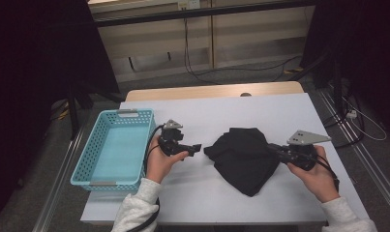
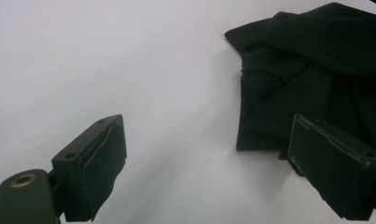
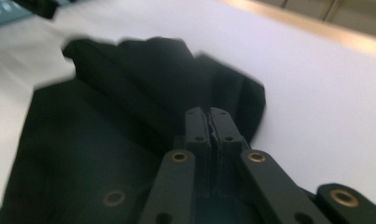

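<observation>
The right claw (image 3: 212,122) is clenched over the right edge of the black cloth (image 1: 243,157) on the table (image 1: 279,111), while the left claw (image 2: 209,163), released, sits just left of it.

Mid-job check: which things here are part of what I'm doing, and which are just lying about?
In the job:
black cloth, crumpled on the white table
right gripper, jaws closed at the cloth's edge
left gripper, jaws open beside the cloth
blue basket, probably, standing empty at the left

Lying about:
cables on the floor behind the table
</observation>
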{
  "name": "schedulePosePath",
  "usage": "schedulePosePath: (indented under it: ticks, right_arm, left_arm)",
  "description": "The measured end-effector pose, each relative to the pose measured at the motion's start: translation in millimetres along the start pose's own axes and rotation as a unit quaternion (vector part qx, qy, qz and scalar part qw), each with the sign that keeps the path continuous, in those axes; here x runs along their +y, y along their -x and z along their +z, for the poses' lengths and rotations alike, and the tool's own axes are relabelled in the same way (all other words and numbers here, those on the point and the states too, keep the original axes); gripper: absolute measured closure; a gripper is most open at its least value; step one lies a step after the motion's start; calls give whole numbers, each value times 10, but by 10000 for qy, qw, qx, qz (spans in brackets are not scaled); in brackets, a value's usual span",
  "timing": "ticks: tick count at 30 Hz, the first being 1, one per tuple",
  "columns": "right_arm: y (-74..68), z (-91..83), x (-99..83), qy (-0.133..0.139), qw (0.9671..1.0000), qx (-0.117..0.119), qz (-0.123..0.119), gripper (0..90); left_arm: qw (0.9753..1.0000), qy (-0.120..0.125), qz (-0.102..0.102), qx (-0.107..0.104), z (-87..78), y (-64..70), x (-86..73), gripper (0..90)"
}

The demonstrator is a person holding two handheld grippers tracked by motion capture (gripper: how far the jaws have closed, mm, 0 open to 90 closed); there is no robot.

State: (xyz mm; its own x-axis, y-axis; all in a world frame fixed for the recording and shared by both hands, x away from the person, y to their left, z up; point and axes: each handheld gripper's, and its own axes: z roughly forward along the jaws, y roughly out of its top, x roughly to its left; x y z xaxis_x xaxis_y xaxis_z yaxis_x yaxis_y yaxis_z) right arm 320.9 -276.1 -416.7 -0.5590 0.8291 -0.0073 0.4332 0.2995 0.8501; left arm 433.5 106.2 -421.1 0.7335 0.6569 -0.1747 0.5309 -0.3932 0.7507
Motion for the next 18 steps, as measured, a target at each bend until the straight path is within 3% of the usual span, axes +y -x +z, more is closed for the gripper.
schedulePosePath:
  ticks: [3, 4, 6, 8, 9, 10, 11, 13, 14, 15, 16, 18]
  right_arm:
    - [96, -4, -161, -314, 9993, -187, 11, 872]
    - [150, 6, -223, -465, 9982, -369, 80, 870]
    - [172, 13, -238, -486, 9981, -355, 96, 865]
    - [181, 15, -240, -397, 9982, -448, 97, 839]
    - [155, 19, -194, -350, 9988, -345, 32, 784]
    - [155, 19, -194, -350, 9988, -345, 32, 784]
    - [129, 22, -158, -273, 9987, -432, 20, 722]
    - [81, 54, -64, -161, 9993, -321, -41, 670]
    - [17, 123, 42, -81, 9992, -365, -108, 576]
    - [17, 123, 42, -81, 9992, -365, -108, 576]
    - [-52, 218, 138, 50, 9997, -247, -72, 483]
    - [-96, 264, 180, 86, 9998, -177, -48, 474]
  left_arm:
    - [10000, -19, 11, -37, 55, 23, 17, 113]
    - [10000, -35, 44, -51, 71, 30, 22, 113]
    - [10000, -28, 46, -81, 95, 48, 32, 113]
    - [9999, -68, 87, -118, 104, 49, 42, 115]
    - [9999, -35, 61, -106, 113, 56, 42, 115]
    - [9999, -54, 80, -122, 116, 56, 43, 115]
    - [9999, -59, 85, -130, 120, 57, 41, 115]
    - [9999, -73, 96, -109, 119, 57, 38, 116]
    - [9999, -69, 92, -106, 116, 57, 37, 116]
    - [9999, -59, 80, -104, 111, 61, 37, 116]
    - [9999, -76, 90, -124, 104, 60, 39, 115]
    - [9999, -38, 77, -102, 102, 70, 31, 116]
